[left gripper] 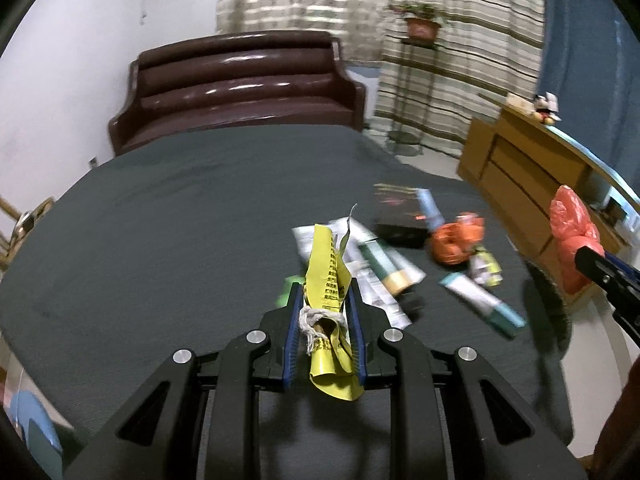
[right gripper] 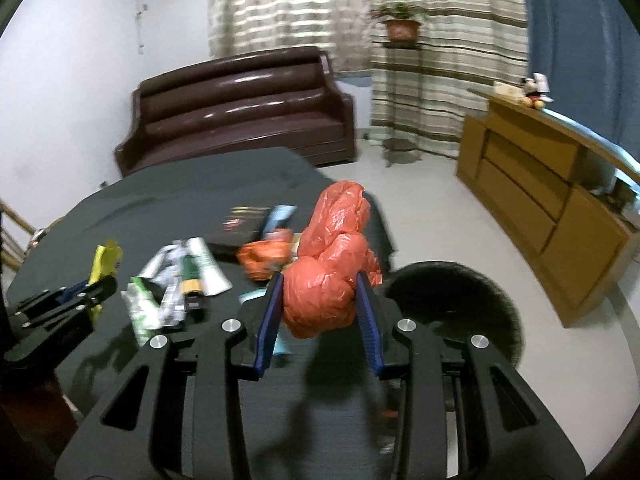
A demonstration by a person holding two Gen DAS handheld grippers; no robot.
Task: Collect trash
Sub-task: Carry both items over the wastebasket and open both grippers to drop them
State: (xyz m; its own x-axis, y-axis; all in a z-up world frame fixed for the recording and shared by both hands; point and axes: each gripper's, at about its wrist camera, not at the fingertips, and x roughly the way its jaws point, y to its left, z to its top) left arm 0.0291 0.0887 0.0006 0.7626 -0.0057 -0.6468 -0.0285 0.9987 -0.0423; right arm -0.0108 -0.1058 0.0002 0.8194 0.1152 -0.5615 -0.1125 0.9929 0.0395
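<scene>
My left gripper (left gripper: 325, 294) is shut on a crumpled yellow wrapper (left gripper: 326, 276) with a bit of white string, held above the dark table (left gripper: 160, 220). My right gripper (right gripper: 320, 286) is shut on a bunched orange plastic bag (right gripper: 334, 268), held above the table's right edge; the bag also shows in the left wrist view (left gripper: 570, 236). Loose trash lies on the table: white and green tubes (left gripper: 388, 264), a black box (left gripper: 396, 216), an orange wrapper (left gripper: 456, 240), a teal tube (left gripper: 484, 300). The left gripper (right gripper: 92, 292) shows at the left of the right wrist view.
A black round bin (right gripper: 452, 304) stands on the floor beside the table's right edge. A brown sofa (right gripper: 240, 108) stands behind the table. A wooden cabinet (right gripper: 540, 184) runs along the right wall. A plant stand (right gripper: 400, 92) stands by the curtains.
</scene>
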